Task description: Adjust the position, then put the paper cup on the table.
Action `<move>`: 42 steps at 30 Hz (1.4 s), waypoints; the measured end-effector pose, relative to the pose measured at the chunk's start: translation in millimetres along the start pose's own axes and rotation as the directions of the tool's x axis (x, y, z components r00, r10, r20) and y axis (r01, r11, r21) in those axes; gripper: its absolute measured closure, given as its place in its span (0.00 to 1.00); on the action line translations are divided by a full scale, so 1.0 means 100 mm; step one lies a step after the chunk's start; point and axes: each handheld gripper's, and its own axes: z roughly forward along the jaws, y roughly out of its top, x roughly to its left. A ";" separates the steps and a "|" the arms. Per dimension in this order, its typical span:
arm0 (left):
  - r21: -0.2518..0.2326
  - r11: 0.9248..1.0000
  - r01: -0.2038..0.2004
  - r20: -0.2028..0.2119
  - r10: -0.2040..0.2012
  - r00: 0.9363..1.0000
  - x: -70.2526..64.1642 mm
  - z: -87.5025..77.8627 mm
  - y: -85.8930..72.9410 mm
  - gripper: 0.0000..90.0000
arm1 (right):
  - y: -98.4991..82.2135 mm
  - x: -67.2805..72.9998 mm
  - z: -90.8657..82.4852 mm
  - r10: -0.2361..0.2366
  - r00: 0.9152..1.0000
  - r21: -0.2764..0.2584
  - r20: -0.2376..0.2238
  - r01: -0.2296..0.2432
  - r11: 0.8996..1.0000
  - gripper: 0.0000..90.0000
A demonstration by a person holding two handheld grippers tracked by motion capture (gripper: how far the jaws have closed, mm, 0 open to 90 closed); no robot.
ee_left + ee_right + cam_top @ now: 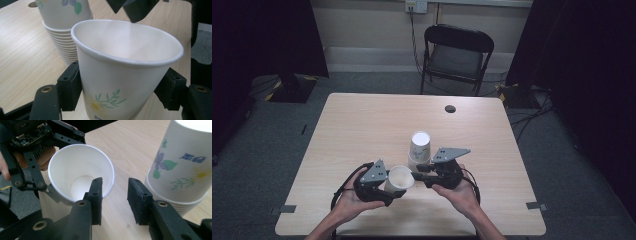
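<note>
Left gripper [387, 192] jaws clamp our paper cup [125, 72]; right gripper [113, 195] jaws part-open, empty, astride its rim; we pinch gently beside the stack [182, 167].

Dim room light falls from overhead on the pale table [362, 125] in the high view, while black curtains at 10 and 2 o'clock swallow detail and the frame looks soft and grainy. In the left gripper view, the paper cup [125, 67] is evenly lit, its rim sharp; the stack of cups [62, 32] at 11 o'clock blurs slightly (no harsh glare). The right gripper view shows soft shadows beneath its jaws.
</note>
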 end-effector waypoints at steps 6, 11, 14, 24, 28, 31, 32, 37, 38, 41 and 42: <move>-0.033 0.998 0.051 -0.012 -0.052 0.999 0.10 -0.06 -0.01 0.35 | -0.02 -0.02 -0.07 0.007 1.000 -0.029 0.027 -0.006 1.000 0.68; -0.089 0.986 0.143 -0.068 -0.149 0.986 0.32 -0.13 -0.04 0.35 | -0.09 -0.07 -0.16 0.001 0.997 -0.048 0.071 0.003 0.999 0.63; -0.113 0.979 0.172 -0.078 -0.181 0.980 0.38 -0.16 -0.04 0.35 | -0.13 -0.09 -0.15 0.003 0.997 -0.037 0.081 0.000 0.999 0.62; -0.168 0.955 0.246 -0.146 -0.270 0.952 0.59 -0.28 -0.05 0.35 | -0.34 -0.17 -0.19 0.027 0.991 -0.009 0.131 -0.026 1.000 0.54; -0.185 0.947 0.262 -0.173 -0.294 0.940 0.66 -0.31 -0.03 0.35 | -0.47 -0.21 -0.29 0.039 0.985 -0.003 0.167 -0.039 0.999 0.51; -0.182 0.946 0.267 -0.194 -0.301 0.934 0.71 -0.33 -0.06 0.35 | -0.55 -0.27 -0.37 0.060 0.979 -0.001 0.195 -0.061 0.998 0.49; -0.183 0.945 0.270 -0.205 -0.305 0.930 0.72 -0.34 -0.07 0.35 | -0.58 -0.29 -0.40 0.067 0.977 -0.003 0.202 -0.068 0.998 0.49; -0.198 0.936 0.290 -0.237 -0.333 0.913 0.82 -0.36 -0.12 0.35 | -0.70 -0.38 -0.48 0.083 0.968 0.008 0.236 -0.087 0.996 0.48; -0.189 0.937 0.292 -0.257 -0.334 0.907 0.87 -0.36 -0.15 0.35 | -0.76 -0.42 -0.51 0.093 0.964 0.014 0.250 -0.099 0.995 0.46; -0.193 0.935 0.297 -0.265 -0.341 0.902 0.92 -0.36 -0.16 0.35 | -0.82 -0.46 -0.53 0.097 0.961 0.021 0.261 -0.106 0.994 0.44; -0.190 0.936 0.295 -0.277 -0.339 0.899 0.95 -0.36 -0.17 0.35 | -0.85 -0.48 -0.54 0.102 0.958 0.023 0.268 -0.112 0.993 0.43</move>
